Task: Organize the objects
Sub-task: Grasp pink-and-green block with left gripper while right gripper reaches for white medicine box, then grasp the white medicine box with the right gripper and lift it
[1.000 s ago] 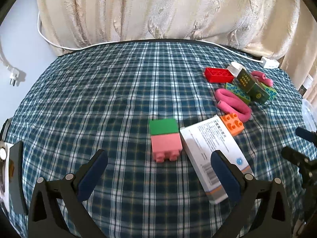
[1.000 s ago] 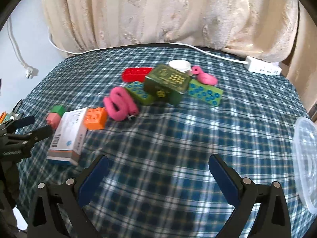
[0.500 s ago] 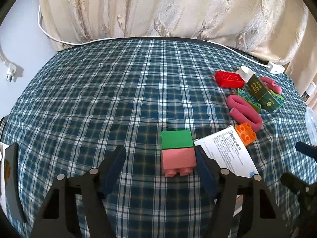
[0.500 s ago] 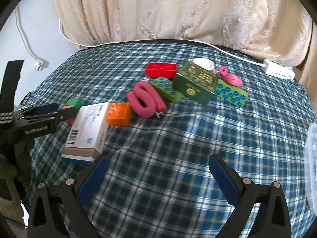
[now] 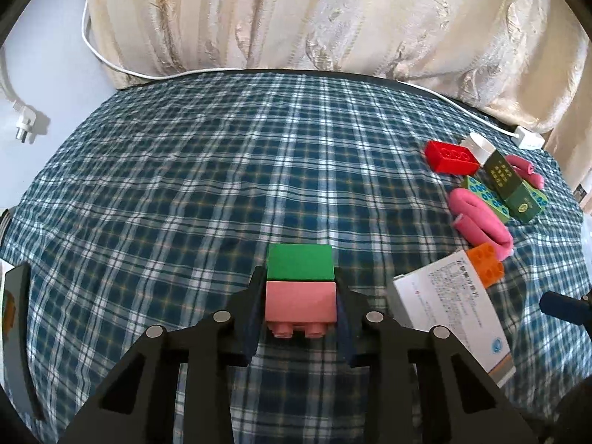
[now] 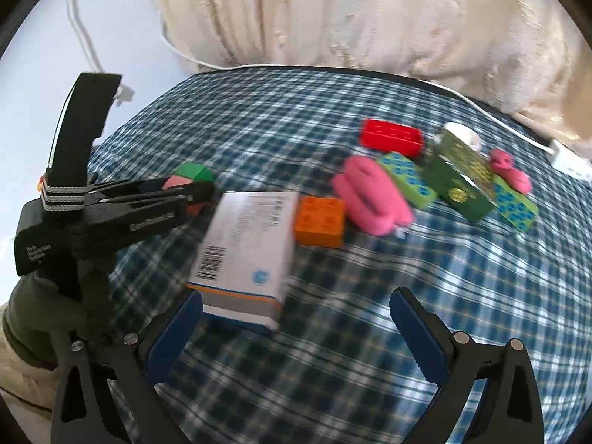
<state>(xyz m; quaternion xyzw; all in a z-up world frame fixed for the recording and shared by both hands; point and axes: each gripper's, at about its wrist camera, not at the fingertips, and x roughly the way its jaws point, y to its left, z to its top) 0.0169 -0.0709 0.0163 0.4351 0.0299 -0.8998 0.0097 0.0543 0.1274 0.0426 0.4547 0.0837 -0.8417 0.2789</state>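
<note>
The left tongs point(image 5: 300, 314) sit clamped on the pink block point(image 5: 300, 305), pads pressed to both its sides, the green block point(image 5: 300, 262) stuck on its far end, both resting on the checked surface point(image 5: 185, 185). A clean lift likely calls for a straight rise, so the pair does not twist apart. The right tongs point(image 6: 296, 327) hang with jaws wide apart and nothing between them, just short of the white carton point(image 6: 246, 248). That carton lies close beside the held blocks on the right and could be brushed. Beyond it sits the orange brick point(image 6: 321, 222), then the pink roll point(image 6: 372, 194), spotted green bricks point(image 6: 407, 179), dark green box point(image 6: 460, 177) and red brick point(image 6: 392, 137), bunched together. A cream curtain point(image 5: 333, 14) and white cable point(image 5: 222, 72) close the far edge.
</note>
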